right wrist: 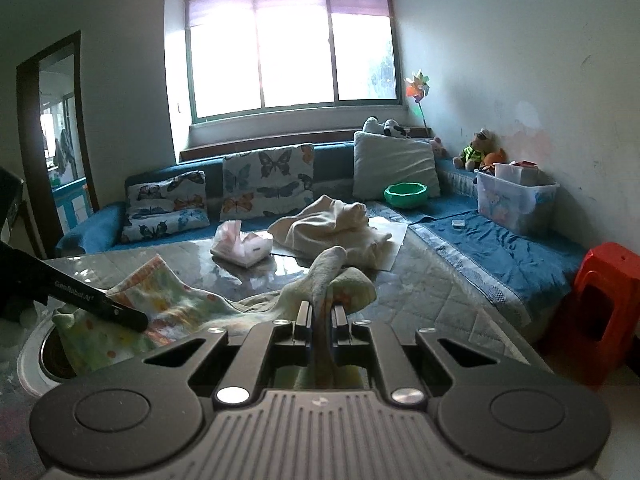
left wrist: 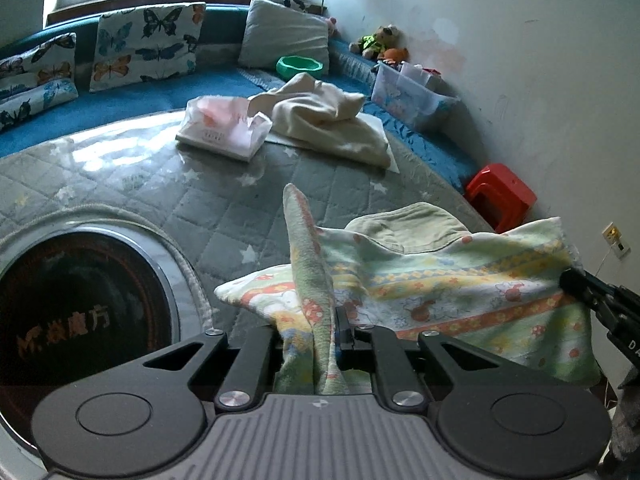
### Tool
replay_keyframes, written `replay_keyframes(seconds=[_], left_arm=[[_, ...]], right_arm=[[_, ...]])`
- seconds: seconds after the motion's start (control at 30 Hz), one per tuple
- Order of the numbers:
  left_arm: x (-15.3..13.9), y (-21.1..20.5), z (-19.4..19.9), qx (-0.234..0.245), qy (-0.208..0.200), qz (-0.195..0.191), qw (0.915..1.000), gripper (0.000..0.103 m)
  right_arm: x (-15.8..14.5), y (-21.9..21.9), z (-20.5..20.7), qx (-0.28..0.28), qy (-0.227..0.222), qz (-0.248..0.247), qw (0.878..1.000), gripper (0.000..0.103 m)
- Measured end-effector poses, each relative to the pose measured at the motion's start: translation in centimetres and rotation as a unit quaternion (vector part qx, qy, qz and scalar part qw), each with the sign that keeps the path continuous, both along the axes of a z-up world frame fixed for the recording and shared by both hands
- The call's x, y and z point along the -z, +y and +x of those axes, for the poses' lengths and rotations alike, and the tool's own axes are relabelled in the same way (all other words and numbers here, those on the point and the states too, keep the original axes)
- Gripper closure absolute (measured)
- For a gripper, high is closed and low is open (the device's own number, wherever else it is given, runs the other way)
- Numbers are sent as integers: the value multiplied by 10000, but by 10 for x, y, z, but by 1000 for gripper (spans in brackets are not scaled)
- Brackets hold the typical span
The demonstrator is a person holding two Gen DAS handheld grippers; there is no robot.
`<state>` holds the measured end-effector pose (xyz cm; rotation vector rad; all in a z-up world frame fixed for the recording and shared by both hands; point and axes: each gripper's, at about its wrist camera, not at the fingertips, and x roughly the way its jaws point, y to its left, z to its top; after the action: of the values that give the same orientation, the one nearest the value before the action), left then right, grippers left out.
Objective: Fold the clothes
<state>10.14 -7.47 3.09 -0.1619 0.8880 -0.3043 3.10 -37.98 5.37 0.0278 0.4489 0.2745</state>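
A patterned green, yellow and orange towel (left wrist: 440, 280) is held up between my two grippers above the quilted grey table (left wrist: 160, 184). My left gripper (left wrist: 320, 332) is shut on one corner of it, which sticks up between the fingers. My right gripper (right wrist: 320, 312) is shut on another corner of the same towel (right wrist: 168, 300), and shows at the right in the left wrist view (left wrist: 576, 280). The left gripper shows at the left in the right wrist view (right wrist: 132, 320). A crumpled cream garment (left wrist: 324, 116) lies at the far side of the table, also in the right wrist view (right wrist: 336, 228).
A tissue pack (left wrist: 224, 128) lies next to the cream garment. A round black cooktop (left wrist: 80, 304) is set into the table at the left. A blue sofa (right wrist: 500, 248) carries butterfly cushions (right wrist: 268, 180), a green bowl (right wrist: 406, 194) and a plastic box (right wrist: 512, 200). A red stool (right wrist: 600, 312) stands at the right.
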Motion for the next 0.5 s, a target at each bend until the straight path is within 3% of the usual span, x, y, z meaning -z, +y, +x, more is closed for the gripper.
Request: replay_keyframes(seconds=[0.5], left_arm=[[26, 4, 2, -63, 292, 52, 9995, 91]], right_arm=[[32, 1, 12, 58, 401, -54, 9992, 95]])
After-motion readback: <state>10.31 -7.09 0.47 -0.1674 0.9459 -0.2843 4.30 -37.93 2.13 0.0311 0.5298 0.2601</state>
